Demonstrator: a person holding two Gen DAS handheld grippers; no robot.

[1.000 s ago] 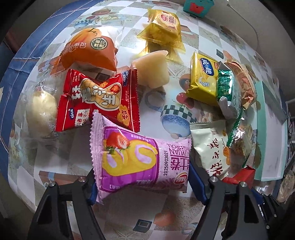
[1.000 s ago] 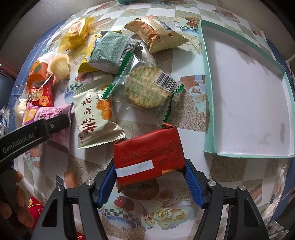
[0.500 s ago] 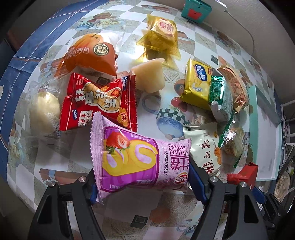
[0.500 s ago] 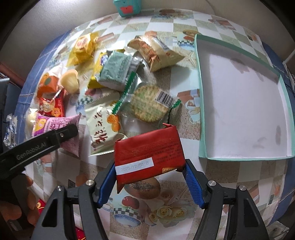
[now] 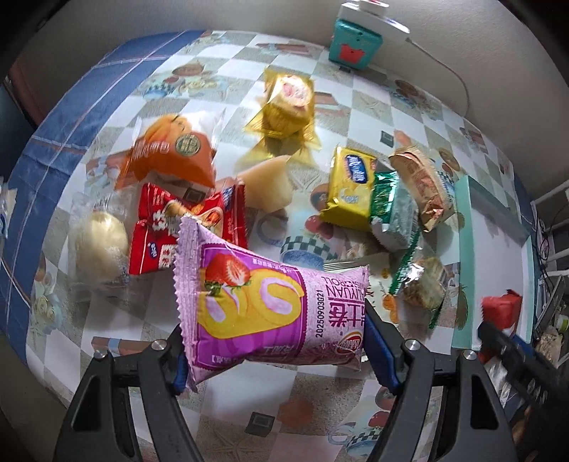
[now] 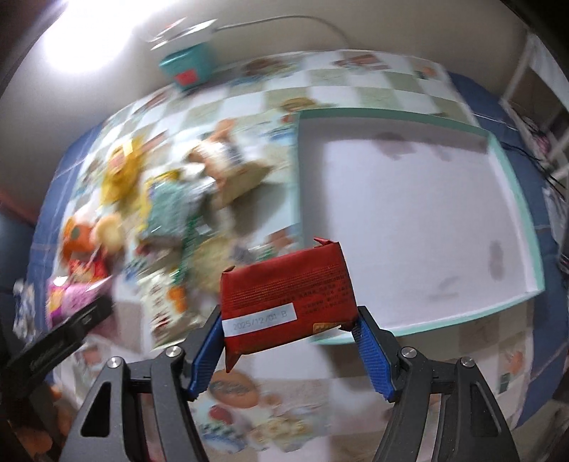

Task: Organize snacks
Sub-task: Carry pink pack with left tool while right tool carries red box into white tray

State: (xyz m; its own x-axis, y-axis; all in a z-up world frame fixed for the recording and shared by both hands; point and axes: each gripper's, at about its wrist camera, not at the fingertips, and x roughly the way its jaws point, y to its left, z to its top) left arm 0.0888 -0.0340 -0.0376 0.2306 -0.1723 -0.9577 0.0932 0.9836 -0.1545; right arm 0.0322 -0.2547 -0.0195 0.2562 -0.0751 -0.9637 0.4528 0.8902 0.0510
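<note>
Table under a glossy checked cloth (image 5: 220,64) with printed food pictures and a blue border running along the left of the frame, plain beige wall (image 5: 213,14) rising behind it, bright glare (image 6: 85,46) burning out the upper left, white wire rack (image 6: 544,89) showing at the right edge

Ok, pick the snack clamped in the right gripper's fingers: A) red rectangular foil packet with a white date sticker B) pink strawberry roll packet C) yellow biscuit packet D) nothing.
A: the red rectangular foil packet sits pinched between the right gripper's blue fingers.
</note>
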